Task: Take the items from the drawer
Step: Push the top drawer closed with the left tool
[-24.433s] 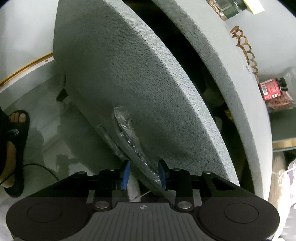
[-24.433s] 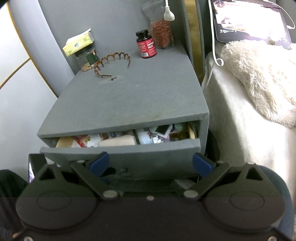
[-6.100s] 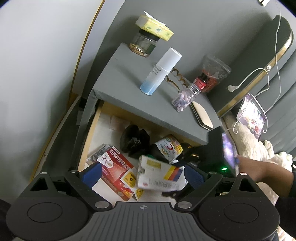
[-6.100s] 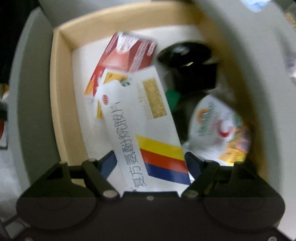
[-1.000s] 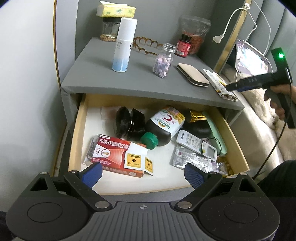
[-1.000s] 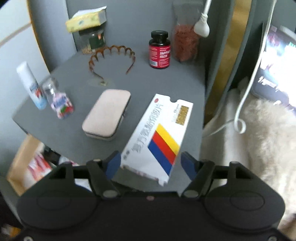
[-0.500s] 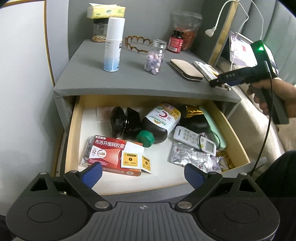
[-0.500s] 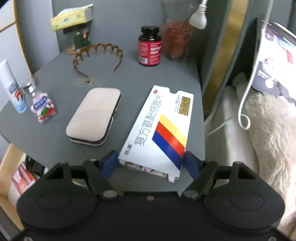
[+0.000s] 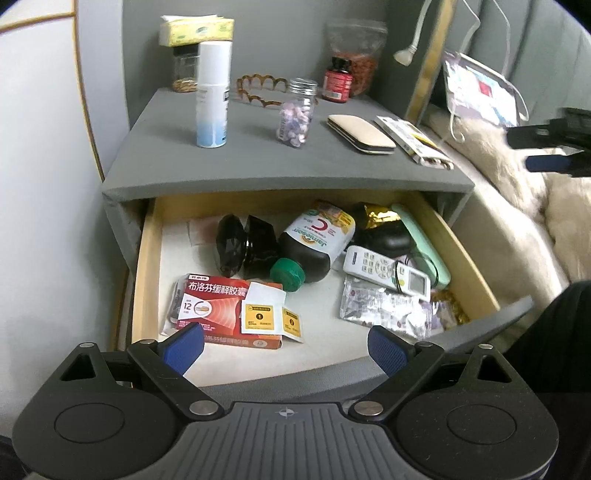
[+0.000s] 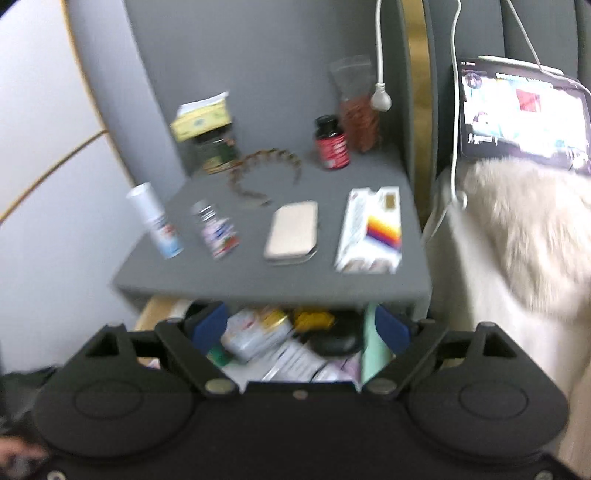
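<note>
Open drawer (image 9: 147,251) of grey nightstand (image 9: 258,162), seen from both wrist views. Left gripper (image 9: 286,345) hangs over drawer's front edge, jaws wide apart, nothing btw. them. Right gripper (image 10: 299,328) sits in front of and above the stand, jaws opening, empty; in left view it shows at far right, over the white fluffy blanket (image 9: 517,206). Right view is motion-blurred. Already out, on stand top, L to R: white spray can (image 9: 213,96) upright, clear jar of pastel pills (image 9: 298,110) upright, beige flat case (image 9: 360,133), white medicine box w/ yellow-red-blue stripes (image 10: 371,230) lying flat near the right edge, just beside the case. At back of top: tissue pack (image 9: 197,31) on a glass jar, brown wavy headband (image 9: 258,88), red-label bottle (image 9: 337,84), bag of red bits (image 9: 356,55). In drawer: red medicine box (image 9: 218,310) at front left w/ two yellow sachets (image 9: 271,317) on it; black faceted object (image 9: 243,249); dark vitamin bottle w/ green cap (image 9: 314,240) on its side at centre; white remote (image 9: 386,271); foil blister sheet (image 9: 384,308) at front right; mint-green case (image 9: 421,243) along right wall; gold foil wrapper (image 9: 376,214) at back right.
</note>
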